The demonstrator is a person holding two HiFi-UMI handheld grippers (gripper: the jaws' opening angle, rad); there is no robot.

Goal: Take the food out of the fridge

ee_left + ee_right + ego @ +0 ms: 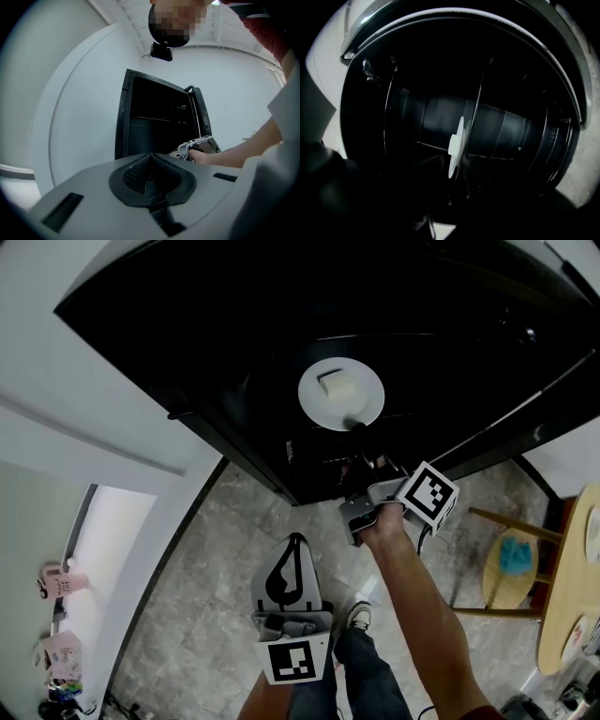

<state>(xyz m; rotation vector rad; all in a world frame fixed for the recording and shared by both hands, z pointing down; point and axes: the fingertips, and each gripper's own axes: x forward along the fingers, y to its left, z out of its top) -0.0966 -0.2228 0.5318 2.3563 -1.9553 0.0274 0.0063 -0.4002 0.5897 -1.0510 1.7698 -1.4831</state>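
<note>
The fridge (187,334) stands open across the top of the head view, its dark cavity running from 10 to 2 o'clock, its lower edge meeting the stone floor (216,549). There is free floor at 7 to 8 o'clock. A wooden stool (487,587) and a table edge (572,587) crowd the 4 o'clock side.

A round white plate (366,395) lies on a shelf inside, near 12 o'clock, bearing a pale squarish block of food (337,385). The right gripper (357,427) reaches in from 5 o'clock, its claw pinching the plate's near rim.

The right gripper view, rolled sideways, shows the plate (456,154) edge-on against a shelf edge (477,112), the block (453,140) jutting toward 9 o'clock and the dim right gripper (451,185) flanking the rim.

The left gripper (292,545) hangs low at 6 o'clock. Only its own view shows the left gripper (149,161) pressed together on nothing, the fridge (150,126) beyond.
</note>
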